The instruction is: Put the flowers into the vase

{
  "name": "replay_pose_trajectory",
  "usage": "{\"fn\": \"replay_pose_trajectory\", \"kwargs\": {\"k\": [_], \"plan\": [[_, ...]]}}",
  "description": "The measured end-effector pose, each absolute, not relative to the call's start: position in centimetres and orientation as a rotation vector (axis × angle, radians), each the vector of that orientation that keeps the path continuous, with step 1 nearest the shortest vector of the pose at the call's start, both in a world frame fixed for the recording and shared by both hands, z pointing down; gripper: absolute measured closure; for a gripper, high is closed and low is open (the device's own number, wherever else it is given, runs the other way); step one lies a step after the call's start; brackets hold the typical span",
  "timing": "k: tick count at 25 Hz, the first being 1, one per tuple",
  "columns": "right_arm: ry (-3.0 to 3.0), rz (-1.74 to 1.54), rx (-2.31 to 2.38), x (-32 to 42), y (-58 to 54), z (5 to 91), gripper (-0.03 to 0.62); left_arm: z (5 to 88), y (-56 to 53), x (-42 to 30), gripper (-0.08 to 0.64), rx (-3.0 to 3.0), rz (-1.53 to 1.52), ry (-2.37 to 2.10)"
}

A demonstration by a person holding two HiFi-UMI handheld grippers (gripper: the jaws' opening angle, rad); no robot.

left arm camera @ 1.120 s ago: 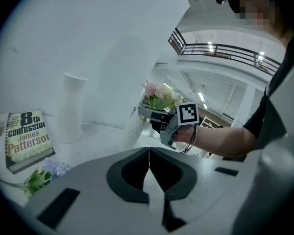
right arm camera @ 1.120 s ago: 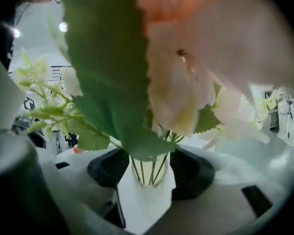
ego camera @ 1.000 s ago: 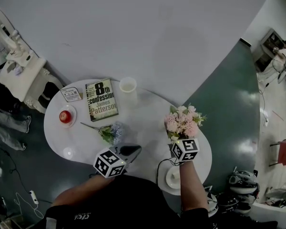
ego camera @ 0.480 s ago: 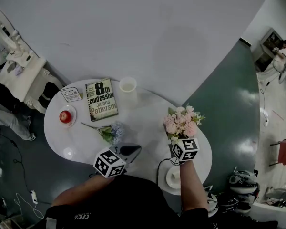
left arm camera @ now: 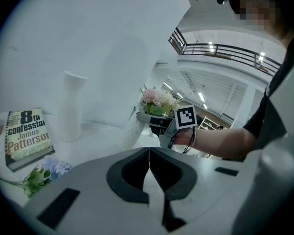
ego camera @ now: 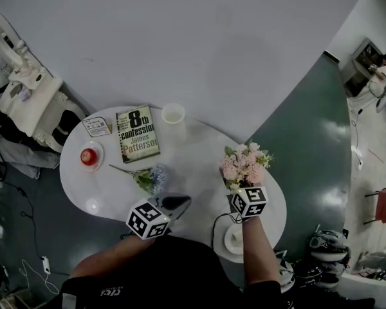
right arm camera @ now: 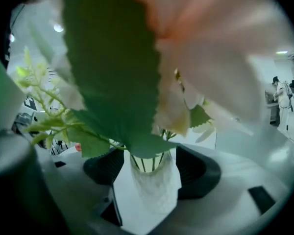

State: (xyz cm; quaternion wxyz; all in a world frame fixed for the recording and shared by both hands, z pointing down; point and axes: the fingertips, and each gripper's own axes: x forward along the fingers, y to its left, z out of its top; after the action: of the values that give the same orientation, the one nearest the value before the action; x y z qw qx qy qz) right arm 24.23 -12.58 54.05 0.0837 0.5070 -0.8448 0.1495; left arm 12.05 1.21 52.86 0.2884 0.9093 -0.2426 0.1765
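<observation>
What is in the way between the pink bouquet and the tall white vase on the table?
Nothing visible. Only bare white tabletop lies between the pink flower bouquet and the tall white cylindrical vase. The paperback book beside the vase and the blue flower sprig both lie off that line.

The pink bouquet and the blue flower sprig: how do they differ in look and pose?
The pink bouquet has pink and cream blooms; the blue flower sprig has pale blue ones. The pink bouquet is a full bunch standing upright, stems in a frosted holder; the blue flower sprig is one thin stem lying flat on the table. Both have green leaves, and neither is in the tall white vase.
</observation>
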Motion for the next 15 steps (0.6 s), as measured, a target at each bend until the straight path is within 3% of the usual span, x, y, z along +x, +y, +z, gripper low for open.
{"fn": "replay_pose_trajectory", "kwargs": {"k": [15], "plan": [[-2.528,0.492,1.494,23.85,-12.12,54.92,0.273,53.01,1.43,11.93,0.548,2.42,0.474,-0.65]]}}
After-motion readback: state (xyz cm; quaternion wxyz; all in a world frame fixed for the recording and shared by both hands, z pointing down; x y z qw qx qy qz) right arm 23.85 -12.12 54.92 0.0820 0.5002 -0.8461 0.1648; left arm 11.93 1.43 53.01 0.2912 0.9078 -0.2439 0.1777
